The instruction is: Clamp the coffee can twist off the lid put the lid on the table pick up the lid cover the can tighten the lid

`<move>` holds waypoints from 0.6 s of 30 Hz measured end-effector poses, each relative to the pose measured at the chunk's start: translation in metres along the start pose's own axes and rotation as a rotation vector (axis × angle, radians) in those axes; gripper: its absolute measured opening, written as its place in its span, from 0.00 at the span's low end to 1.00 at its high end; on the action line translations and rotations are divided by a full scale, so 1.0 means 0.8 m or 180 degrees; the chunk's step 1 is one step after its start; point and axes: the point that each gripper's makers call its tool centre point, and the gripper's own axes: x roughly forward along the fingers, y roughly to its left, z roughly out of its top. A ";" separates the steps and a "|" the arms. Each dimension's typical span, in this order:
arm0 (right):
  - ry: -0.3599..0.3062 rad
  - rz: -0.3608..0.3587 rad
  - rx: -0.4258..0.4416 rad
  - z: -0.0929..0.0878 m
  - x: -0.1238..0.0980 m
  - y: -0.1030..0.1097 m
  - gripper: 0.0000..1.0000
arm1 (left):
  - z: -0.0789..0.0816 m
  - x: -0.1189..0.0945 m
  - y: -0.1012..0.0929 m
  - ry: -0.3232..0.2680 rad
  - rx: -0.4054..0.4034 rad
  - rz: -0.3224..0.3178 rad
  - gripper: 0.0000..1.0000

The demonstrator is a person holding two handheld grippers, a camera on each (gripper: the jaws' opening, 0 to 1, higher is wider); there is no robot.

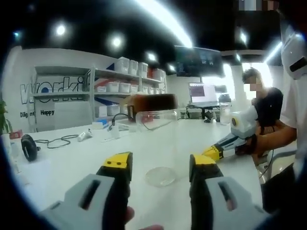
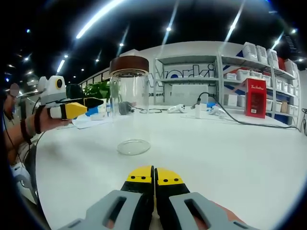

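A clear glass coffee can (image 1: 156,139) stands upright on the white table (image 1: 72,163), its brown lid (image 1: 153,101) on top. My left gripper (image 1: 159,162) is open, its yellow-tipped jaws a little short of the can, one to each side of its base. My right gripper (image 1: 212,152) comes in from the right, low over the table and apart from the can. In the right gripper view the can (image 2: 130,120) with its lid (image 2: 129,64) stands ahead and slightly left, while my right gripper (image 2: 154,175) is shut and empty. The left gripper (image 2: 76,108) hovers left of the can.
Cables (image 1: 57,141) and a black round object (image 1: 28,146) lie at the table's far left. Shelves with white boxes (image 1: 124,79) line the back wall. A person (image 1: 264,103) sits by a monitor (image 1: 204,93). A red box (image 2: 255,98) and a plant (image 2: 98,91) stand behind.
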 end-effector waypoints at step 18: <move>0.0006 -0.0014 0.0033 0.000 -0.001 0.000 0.00 | -0.013 0.035 0.008 0.0067 -0.0111 -0.0155 0.41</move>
